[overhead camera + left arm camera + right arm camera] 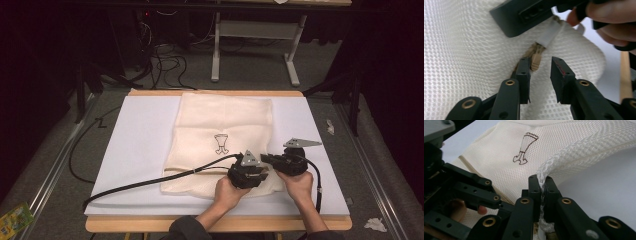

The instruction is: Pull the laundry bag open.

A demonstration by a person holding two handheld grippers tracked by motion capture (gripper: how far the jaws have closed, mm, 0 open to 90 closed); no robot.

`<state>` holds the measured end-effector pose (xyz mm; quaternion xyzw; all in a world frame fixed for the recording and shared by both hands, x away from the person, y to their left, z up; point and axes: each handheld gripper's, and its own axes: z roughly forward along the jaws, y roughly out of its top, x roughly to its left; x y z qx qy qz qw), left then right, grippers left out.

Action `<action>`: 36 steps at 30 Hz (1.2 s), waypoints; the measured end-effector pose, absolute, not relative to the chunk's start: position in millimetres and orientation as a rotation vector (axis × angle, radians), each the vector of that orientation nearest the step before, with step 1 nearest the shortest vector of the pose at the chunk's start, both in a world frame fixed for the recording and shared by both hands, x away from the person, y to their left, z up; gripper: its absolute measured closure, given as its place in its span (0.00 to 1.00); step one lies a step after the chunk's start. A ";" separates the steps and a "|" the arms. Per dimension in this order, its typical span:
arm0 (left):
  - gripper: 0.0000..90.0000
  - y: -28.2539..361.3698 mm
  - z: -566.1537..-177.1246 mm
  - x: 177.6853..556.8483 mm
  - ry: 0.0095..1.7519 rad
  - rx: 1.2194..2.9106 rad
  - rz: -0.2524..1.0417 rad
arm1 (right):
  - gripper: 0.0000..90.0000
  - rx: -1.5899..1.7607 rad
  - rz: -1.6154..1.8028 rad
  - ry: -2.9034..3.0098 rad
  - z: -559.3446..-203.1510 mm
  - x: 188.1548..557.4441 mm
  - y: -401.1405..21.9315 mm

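Right tool (542,188): mesh bag (220,125) edge clenched | left tool (539,71): released around zipper pull (535,61), lower centre | risk: pull missed if bag shifts.

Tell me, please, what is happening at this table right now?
A person holds a gripper in each hand over a cream mesh bag lying on the white table top. The right gripper is shut on a pinched fold of the mesh near the bag's edge. The left gripper is open, its jaws on either side of the tan zipper pull, not yet closed on it.
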<state>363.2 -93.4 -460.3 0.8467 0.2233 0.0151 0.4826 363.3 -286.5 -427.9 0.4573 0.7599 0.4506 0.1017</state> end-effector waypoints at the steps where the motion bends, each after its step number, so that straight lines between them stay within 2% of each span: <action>1: 0.78 -93.2 -459.8 362.4 0.539 2.062 0.031 | 0.98 1.348 1.330 2.245 -428.4 363.4 -286.8; 8: 0.83 -94.4 -459.6 365.0 0.565 2.051 0.021 | 0.98 1.347 1.322 2.246 -429.0 362.8 -286.0; 17: 0.95 -95.0 -460.7 367.3 0.592 2.064 0.029 | 0.98 1.340 1.316 2.248 -429.1 362.9 -285.6; 36: 0.96 -89.8 -453.8 363.6 0.554 2.108 0.055 | 0.98 1.314 1.277 2.260 -431.5 360.3 -294.1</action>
